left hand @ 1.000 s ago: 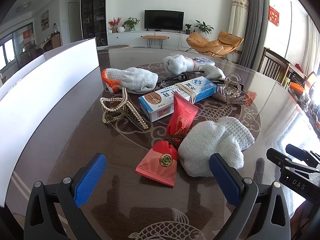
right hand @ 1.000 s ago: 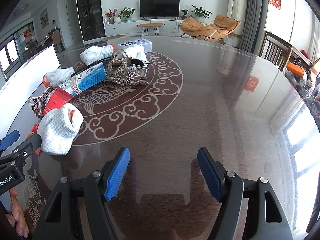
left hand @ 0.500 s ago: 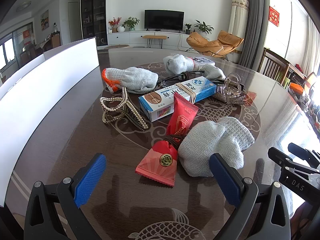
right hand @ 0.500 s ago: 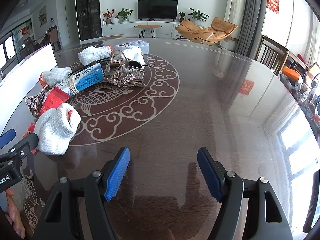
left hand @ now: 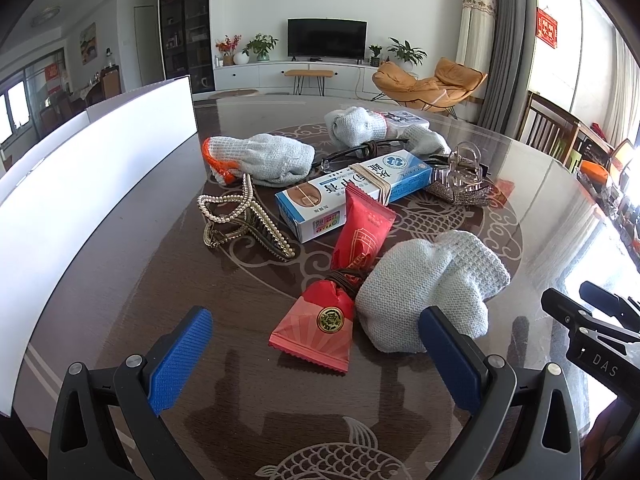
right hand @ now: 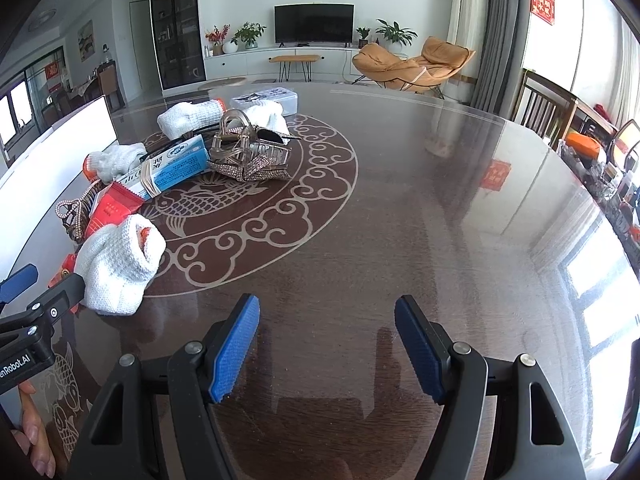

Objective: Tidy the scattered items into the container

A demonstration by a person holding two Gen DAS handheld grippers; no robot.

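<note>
The left wrist camera sits low over the table (left hand: 120,288), looks forward between the 2 blue fingers (left hand: 180,356) and is close to the red packet (left hand: 320,316) and the rolled glove (left hand: 432,284). The right wrist camera stands to the right, a little higher and farther, facing the bare table (right hand: 440,220). Both views share the glove (right hand: 116,264), the blue box (left hand: 352,196) (right hand: 172,168) and the far television (left hand: 326,38) (right hand: 314,24).

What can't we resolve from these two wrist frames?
- White container: inside hidden by its own wall, left wrist view; top and left cut by the frame edge.
- Red packets: mostly behind the rolled glove, right wrist view.
- Blue box: print too small to read.
</note>
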